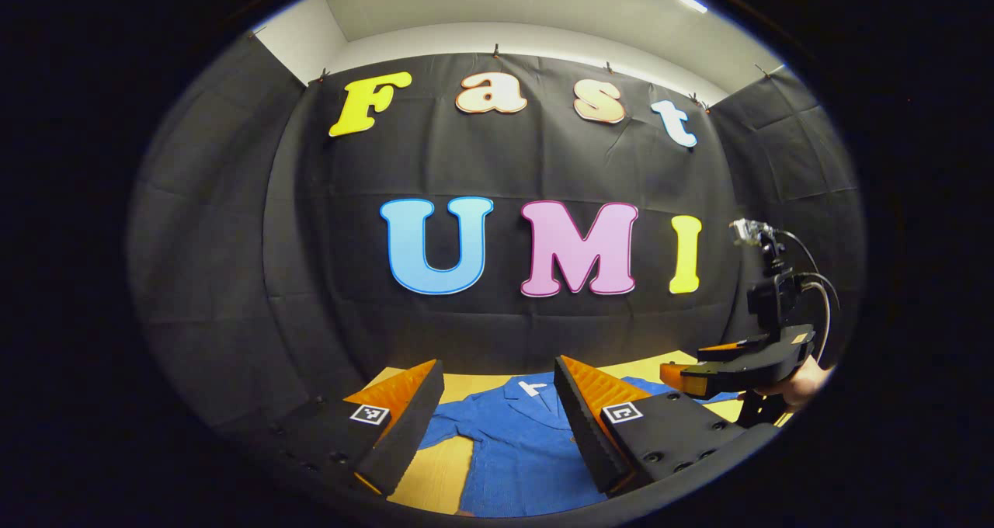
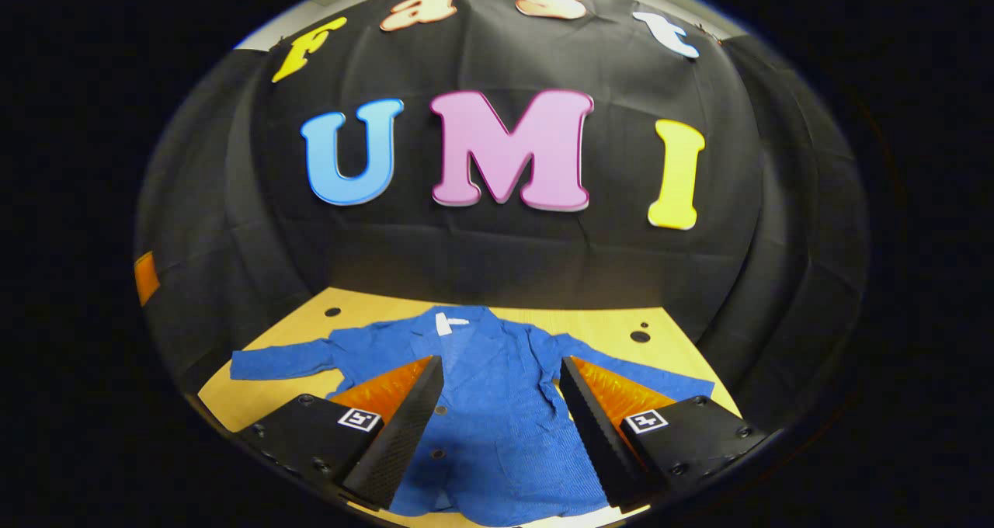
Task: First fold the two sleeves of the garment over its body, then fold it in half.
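Blue cloth, a buttoned jacket [image 2: 497,419], lies flat and face up on the wooden table [image 2: 606,326], collar toward the black cloth wall [image 2: 497,256], both sleeves spread out to either side of its body. Above the jacket's body the right gripper [image 2: 497,415] hangs with its fingers apart, gripping nothing. Over the jacket's other side the left gripper [image 1: 497,419] also holds its fingers wide and empty. A hand [image 1: 800,384] holds the right gripper beyond the jacket's sleeve.

Both gripper views looked forward from above the table [image 2: 598,328] toward the booth's back wall, sharing the blue garment [image 2: 497,404] at lower frame.
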Available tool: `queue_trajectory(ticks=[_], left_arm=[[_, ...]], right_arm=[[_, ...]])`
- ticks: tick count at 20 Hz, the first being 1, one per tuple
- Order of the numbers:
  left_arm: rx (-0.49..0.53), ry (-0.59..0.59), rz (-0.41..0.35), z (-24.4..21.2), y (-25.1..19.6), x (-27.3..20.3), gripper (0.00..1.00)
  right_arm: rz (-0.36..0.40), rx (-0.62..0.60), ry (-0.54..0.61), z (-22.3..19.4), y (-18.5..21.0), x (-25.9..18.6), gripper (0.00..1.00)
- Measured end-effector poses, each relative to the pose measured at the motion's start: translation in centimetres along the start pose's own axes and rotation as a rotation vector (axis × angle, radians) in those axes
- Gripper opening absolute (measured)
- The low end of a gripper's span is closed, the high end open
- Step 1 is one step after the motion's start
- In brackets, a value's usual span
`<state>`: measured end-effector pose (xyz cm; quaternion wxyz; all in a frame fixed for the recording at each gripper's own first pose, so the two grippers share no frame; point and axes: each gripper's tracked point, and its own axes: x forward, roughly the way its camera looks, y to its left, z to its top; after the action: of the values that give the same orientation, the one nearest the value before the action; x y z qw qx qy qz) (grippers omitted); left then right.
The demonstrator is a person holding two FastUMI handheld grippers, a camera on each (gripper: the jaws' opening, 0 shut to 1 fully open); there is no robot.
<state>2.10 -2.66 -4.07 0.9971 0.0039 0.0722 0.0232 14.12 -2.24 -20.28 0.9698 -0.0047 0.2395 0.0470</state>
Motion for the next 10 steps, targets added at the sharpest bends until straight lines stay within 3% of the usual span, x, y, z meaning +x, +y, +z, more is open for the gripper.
queue_trajectory(ticks=[2, 6, 10], left_arm=[[0.004, 0.012, 0.03, -0.3, -0.1, 0.3, 0.82], [-0.008, 0.036, 0.099, -1.1, -0.4, 1.1, 0.82], [-0.111, 0.046, 0.188, -1.2, -0.6, 1.5, 0.82]], right_arm=[[-0.032, -0.032, 0.111, -3.4, -2.9, 2.4, 0.97], [-0.068, -0.003, 0.225, -8.0, -7.4, 5.8, 0.97], [-0.141, 0.028, 0.338, -13.1, -13.4, 7.6, 0.98]])
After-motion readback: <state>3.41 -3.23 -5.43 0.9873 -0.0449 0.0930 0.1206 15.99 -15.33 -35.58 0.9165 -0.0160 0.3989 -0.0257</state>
